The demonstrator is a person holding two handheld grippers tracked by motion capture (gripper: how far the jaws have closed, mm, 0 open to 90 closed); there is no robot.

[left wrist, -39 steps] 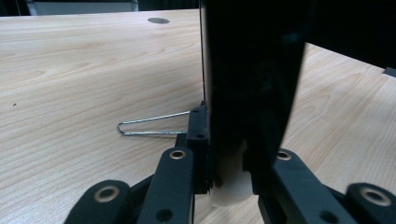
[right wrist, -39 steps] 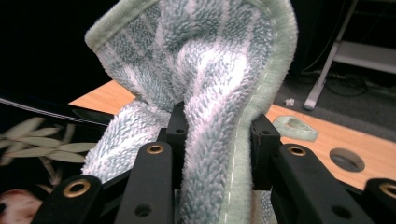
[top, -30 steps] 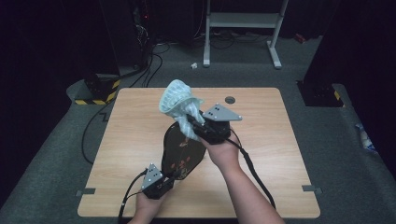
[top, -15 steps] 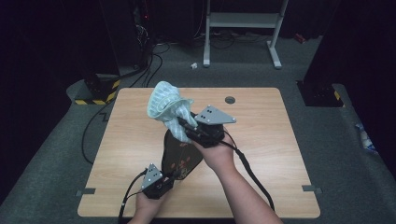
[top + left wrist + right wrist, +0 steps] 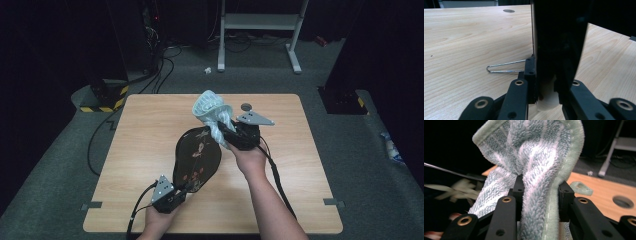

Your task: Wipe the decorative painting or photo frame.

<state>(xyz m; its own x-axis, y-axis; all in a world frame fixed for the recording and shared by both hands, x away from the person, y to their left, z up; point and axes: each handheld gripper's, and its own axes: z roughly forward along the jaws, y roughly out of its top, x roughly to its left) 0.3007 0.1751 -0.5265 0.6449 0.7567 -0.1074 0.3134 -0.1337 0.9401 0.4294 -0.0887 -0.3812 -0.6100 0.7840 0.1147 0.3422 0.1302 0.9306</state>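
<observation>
Jaws clamp towel (image 5: pixel 536 170) right, black tray (image 5: pixel 196 157) left

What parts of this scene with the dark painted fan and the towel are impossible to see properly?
- Left gripper view: the fan sits so near the lens that its painted pattern is lost; the table behind it is hidden.
- Right gripper view: the towel covers most of the table; the fan's pattern at the left is blurred.
- High view: the towel hides the right gripper tips; the left gripper tips are too small to make out.
</observation>
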